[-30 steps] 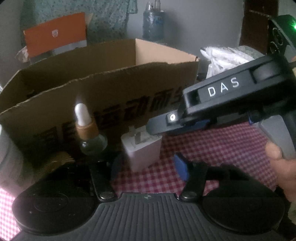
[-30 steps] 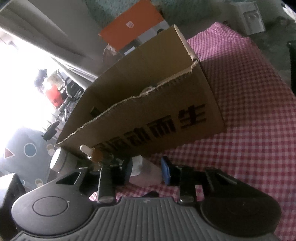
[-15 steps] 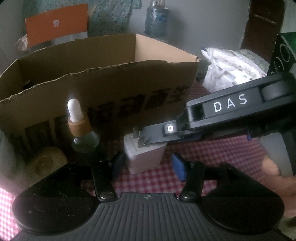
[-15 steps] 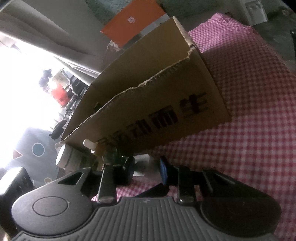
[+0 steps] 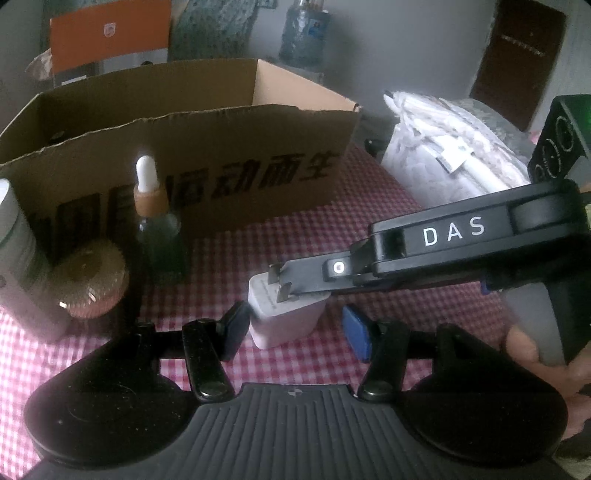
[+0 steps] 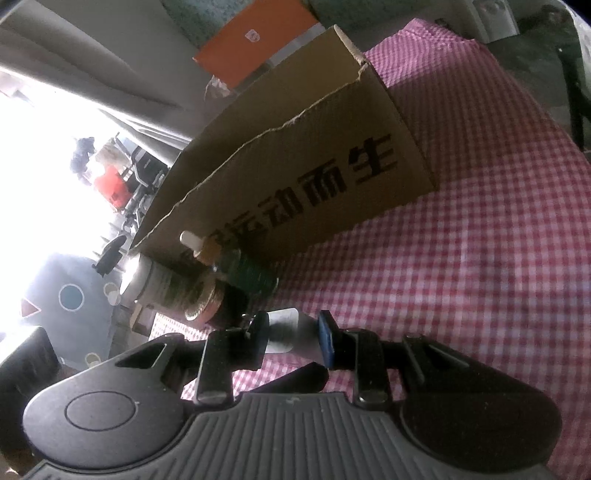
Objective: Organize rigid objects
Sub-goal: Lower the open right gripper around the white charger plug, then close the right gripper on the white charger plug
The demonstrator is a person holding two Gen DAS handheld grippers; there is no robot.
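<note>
White plug adapter [image 5: 284, 317] with metal prongs, right fingers [image 5: 306, 275] gripping it, left fingers [image 5: 356, 338] parted.

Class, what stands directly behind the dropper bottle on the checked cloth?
Behind the dropper bottle stands the cardboard box, printed side facing us. The bottle covers part of the lettering; the box's contents are hidden.

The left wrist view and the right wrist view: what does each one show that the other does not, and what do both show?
Only the left wrist view shows the right tool from outside, marked DAS, closed on the white charger, plus the white plastic bag and a dark door.

Only the right wrist view shows the bright window and the patterned floor mat.

Both show the charger, the cardboard box, the dropper bottle, the gold-lidded jar, the white can, the orange box and the checked tablecloth.
</note>
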